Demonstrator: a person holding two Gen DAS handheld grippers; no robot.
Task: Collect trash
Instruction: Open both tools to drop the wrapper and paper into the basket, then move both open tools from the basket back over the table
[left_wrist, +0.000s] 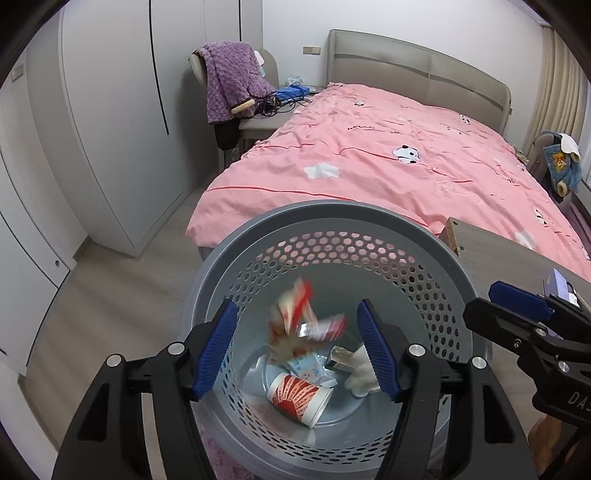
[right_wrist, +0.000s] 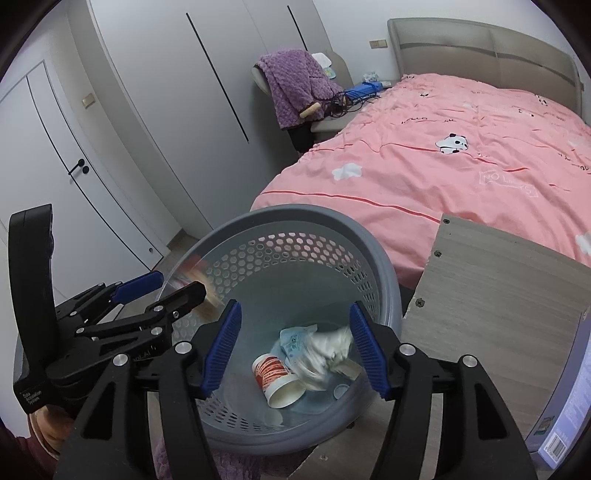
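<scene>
left claw (left_wrist: 297, 349): open | red wrapper (left_wrist: 295, 314): blurred, mid-air | basket (left_wrist: 258, 236): below

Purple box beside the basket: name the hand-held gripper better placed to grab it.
Right, probably: the purple box lies on the right hand-held gripper's side; the left hand-held gripper is farther off.

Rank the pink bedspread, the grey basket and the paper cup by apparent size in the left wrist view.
1. pink bedspread, largest, though farther away.
2. grey basket, close to the camera, so enlarged.
3. paper cup, smallest, lying on its side inside the basket.
</scene>
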